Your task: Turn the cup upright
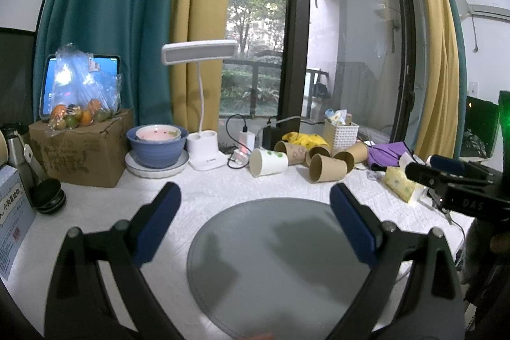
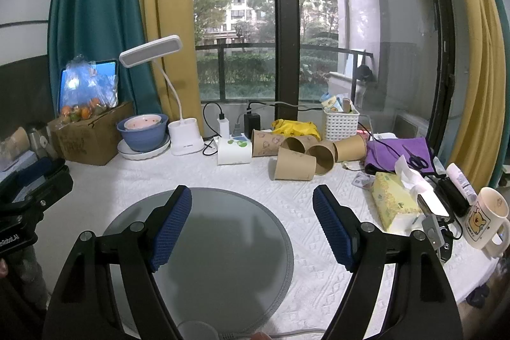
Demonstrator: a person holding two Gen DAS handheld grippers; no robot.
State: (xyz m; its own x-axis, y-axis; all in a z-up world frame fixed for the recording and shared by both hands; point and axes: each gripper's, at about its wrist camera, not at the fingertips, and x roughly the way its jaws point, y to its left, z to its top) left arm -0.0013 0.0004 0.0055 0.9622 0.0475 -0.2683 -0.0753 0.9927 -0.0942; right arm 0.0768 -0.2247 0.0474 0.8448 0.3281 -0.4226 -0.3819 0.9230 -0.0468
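Several paper cups lie on their sides at the back of the table: a white cup with green spots and brown cups beside it. A round grey mat lies in front. My left gripper is open and empty above the mat's far edge. My right gripper is open and empty above the mat's right side. The right gripper also shows at the right of the left wrist view; the left one shows at the left edge of the right wrist view.
A white desk lamp, stacked blue bowls, a cardboard box with fruit, a white basket, a tissue pack, a purple cloth and a mug ring the table.
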